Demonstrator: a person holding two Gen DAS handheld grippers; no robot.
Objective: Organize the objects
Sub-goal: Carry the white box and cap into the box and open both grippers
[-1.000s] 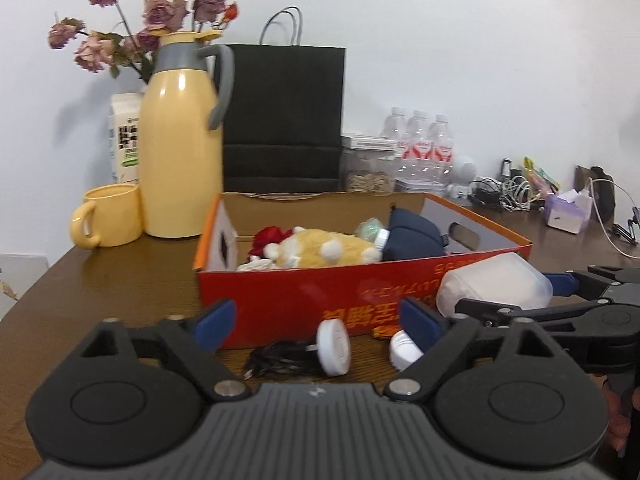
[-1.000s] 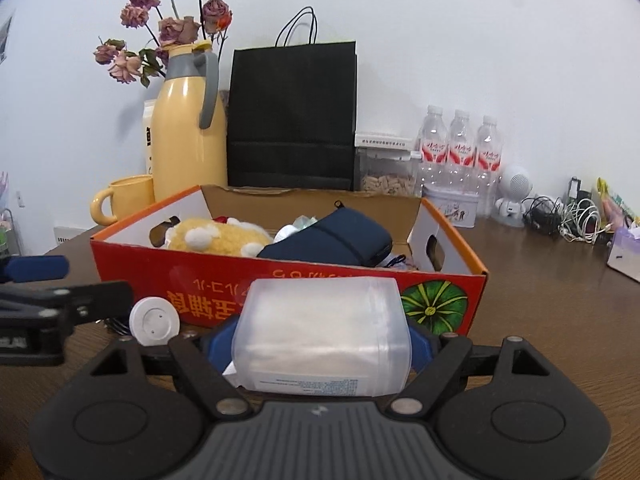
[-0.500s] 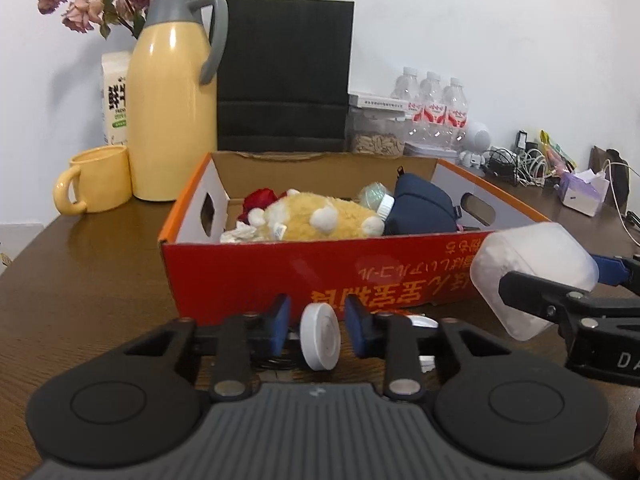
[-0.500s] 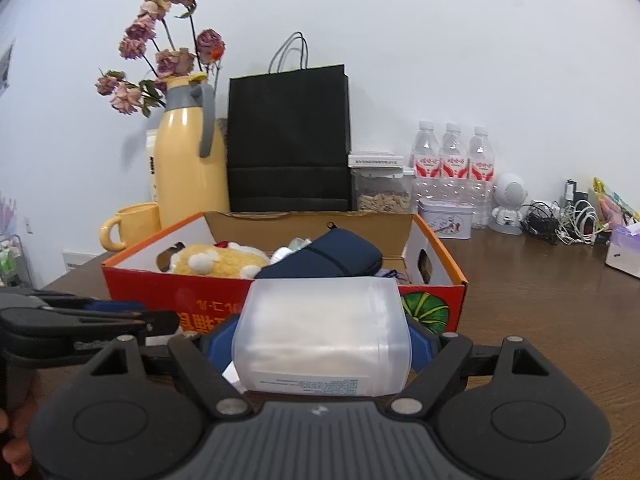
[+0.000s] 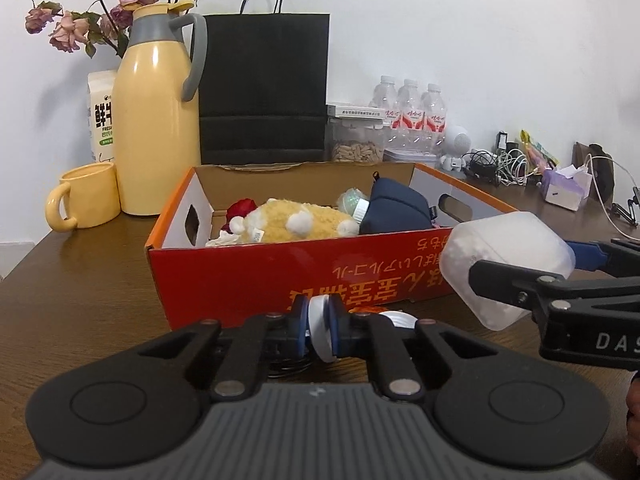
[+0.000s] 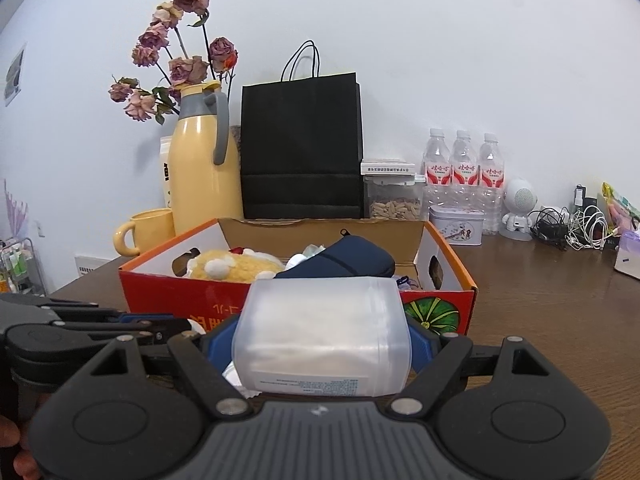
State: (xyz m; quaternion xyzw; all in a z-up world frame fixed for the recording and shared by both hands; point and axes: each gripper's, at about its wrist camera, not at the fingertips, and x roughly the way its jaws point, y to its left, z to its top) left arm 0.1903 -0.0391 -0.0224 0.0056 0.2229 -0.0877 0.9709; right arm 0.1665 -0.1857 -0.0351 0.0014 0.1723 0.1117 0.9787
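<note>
The left tongs (image 5: 319, 330) are squeezed tight on a small white disc (image 5: 322, 332), which stands on edge between the blue pads, low and just in front of the red cardboard box (image 5: 320, 276). Under and behind it we can make out a black cord and another white round bit (image 5: 394, 317) on the bench (image 5: 80, 288), but what exactly those are we can't tell.

The right tongs (image 6: 322, 346) have a frosted plastic container (image 6: 322, 336) clamped across its width, blue pads on both sides, printed label facing the camera. In the left view that container (image 5: 504, 268) hangs off the box's front right corner, tilted, above the bench.

Inside the box we see a fuzzy yellow plush toy (image 5: 296, 224) with white pompoms, something red (image 5: 240, 210) behind it, a navy pouch (image 5: 396, 208) on the right side and a crinkly clear thing (image 5: 352, 202) between plush and pouch.

Behind the box: a yellow thermos jug (image 5: 156, 128), a yellow mug (image 5: 86, 196), a milk carton (image 5: 101, 116), dried roses (image 5: 120, 0), a black paper bag (image 5: 264, 88), a jar of nuts (image 5: 356, 144) and 3 water bottles (image 5: 412, 116). Far right there's a tangle of cables (image 5: 500, 164) and a tissue box (image 5: 566, 188).
</note>
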